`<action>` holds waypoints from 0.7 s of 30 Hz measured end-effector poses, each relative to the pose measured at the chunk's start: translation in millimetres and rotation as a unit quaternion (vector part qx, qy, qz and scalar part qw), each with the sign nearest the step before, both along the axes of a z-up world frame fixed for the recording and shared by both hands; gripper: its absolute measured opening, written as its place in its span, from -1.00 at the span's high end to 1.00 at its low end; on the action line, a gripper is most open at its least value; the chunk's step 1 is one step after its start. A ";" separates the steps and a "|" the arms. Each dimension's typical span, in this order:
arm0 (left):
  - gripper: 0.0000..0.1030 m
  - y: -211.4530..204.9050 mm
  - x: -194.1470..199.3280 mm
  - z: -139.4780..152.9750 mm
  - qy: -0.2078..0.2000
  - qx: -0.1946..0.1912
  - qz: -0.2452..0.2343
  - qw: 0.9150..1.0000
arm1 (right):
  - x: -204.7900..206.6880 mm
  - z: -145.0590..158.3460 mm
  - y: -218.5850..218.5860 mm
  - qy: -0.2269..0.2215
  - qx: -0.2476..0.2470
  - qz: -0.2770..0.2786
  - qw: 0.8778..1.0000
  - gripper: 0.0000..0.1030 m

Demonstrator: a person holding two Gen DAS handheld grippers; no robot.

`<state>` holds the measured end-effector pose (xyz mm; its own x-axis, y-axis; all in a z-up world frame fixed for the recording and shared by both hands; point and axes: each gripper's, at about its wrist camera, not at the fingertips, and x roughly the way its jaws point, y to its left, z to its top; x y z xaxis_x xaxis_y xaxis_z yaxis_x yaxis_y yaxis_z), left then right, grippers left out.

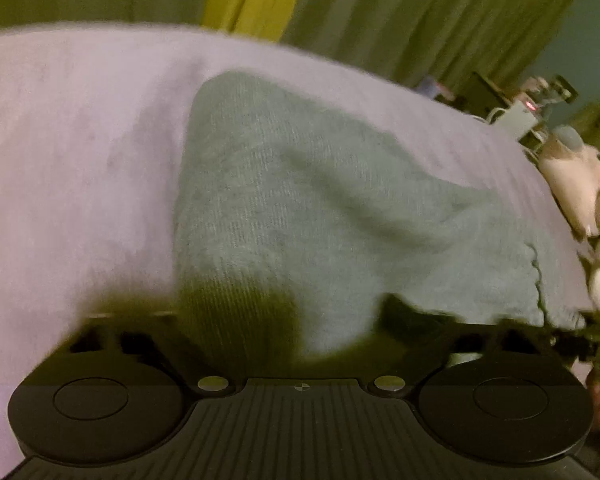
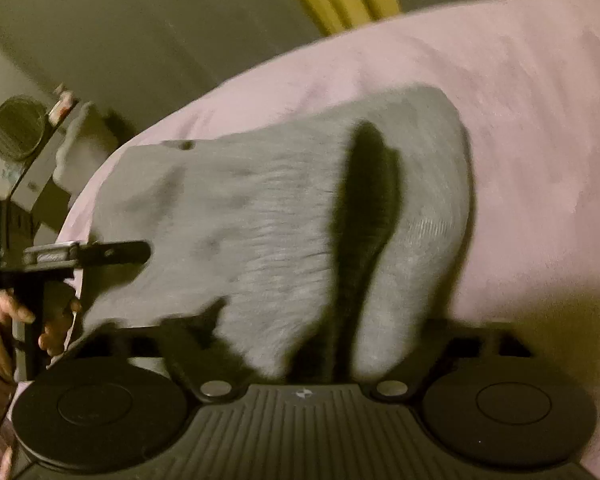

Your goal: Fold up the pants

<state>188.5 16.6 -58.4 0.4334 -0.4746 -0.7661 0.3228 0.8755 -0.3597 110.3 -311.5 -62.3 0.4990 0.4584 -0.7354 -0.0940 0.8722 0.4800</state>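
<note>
Grey knit pants [image 1: 300, 208] lie on a pink bed sheet [image 1: 80, 140]. In the left wrist view the cloth runs down into my left gripper [image 1: 296, 332], whose fingers are hidden under the fabric and shadow. In the right wrist view the same pants [image 2: 260, 216] hang into my right gripper [image 2: 320, 356], with a dark fold [image 2: 364, 208] in the cloth; its fingers are covered too. The left gripper [image 2: 112, 252] also shows at the left of that view, held by a hand, its fingers together over the pants' edge. Both views are blurred.
Yellow-green curtains [image 1: 380, 12] hang behind the bed. Stuffed toys [image 1: 580, 196] and a cluttered stand [image 1: 516, 116] sit past the bed's right edge. A round dark object [image 2: 18, 128] and furniture stand left of the bed in the right wrist view.
</note>
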 end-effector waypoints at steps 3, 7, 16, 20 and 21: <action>0.16 -6.6 -7.2 12.4 -0.024 0.006 0.010 1.000 | -4.2 11.3 9.2 -0.019 -0.016 0.006 1.000 -0.24; 0.44 -3.0 -6.5 30.8 -0.033 -0.013 0.040 0.999 | -1.2 29.8 6.9 -0.033 0.017 -0.017 0.999 -0.15; 0.47 -24.3 43.2 82.8 -0.101 -0.036 0.087 0.990 | 42.3 87.9 3.3 -0.117 0.015 -0.039 0.992 -0.08; -0.06 -40.6 67.4 78.2 -0.080 0.008 0.127 0.989 | 76.5 89.4 -10.1 -0.111 -0.018 -0.062 0.992 -0.34; -0.21 -40.3 67.4 74.3 -0.075 0.031 0.143 0.986 | 86.1 86.1 -13.1 -0.092 -0.050 -0.074 0.992 -0.46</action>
<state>255.9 -23.8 15.8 0.6529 -0.2703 -0.7076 0.1048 0.9574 -0.2691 196.4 -324.6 23.8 0.6854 0.2997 -0.6636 -0.0392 0.9252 0.3774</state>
